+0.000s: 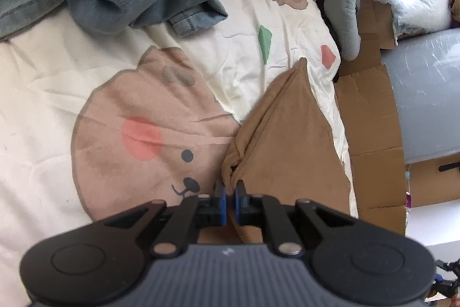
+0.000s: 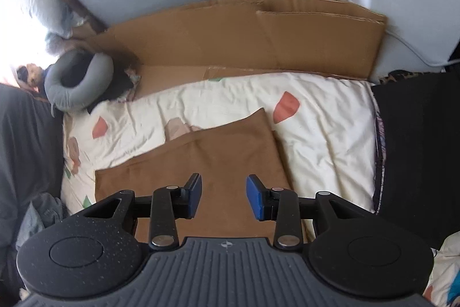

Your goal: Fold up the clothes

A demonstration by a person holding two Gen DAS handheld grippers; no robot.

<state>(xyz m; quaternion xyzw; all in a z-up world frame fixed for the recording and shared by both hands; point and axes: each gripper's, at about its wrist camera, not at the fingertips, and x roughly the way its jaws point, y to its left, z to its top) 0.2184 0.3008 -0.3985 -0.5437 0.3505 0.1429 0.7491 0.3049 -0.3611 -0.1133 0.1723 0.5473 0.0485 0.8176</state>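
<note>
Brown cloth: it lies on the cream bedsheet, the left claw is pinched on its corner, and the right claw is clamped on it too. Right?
Not quite. The right claw is open above the brown cloth, gripping nothing, as the right wrist view shows. The left claw does pinch it on the cream bedsheet.

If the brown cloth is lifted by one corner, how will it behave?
The brown cloth will probably hang limp: it bunches into folds where the left hand-held gripper pinches it. It seems light and thin, lying flat on the bedsheet. Likely not slippery; its surface looks matte.
</note>
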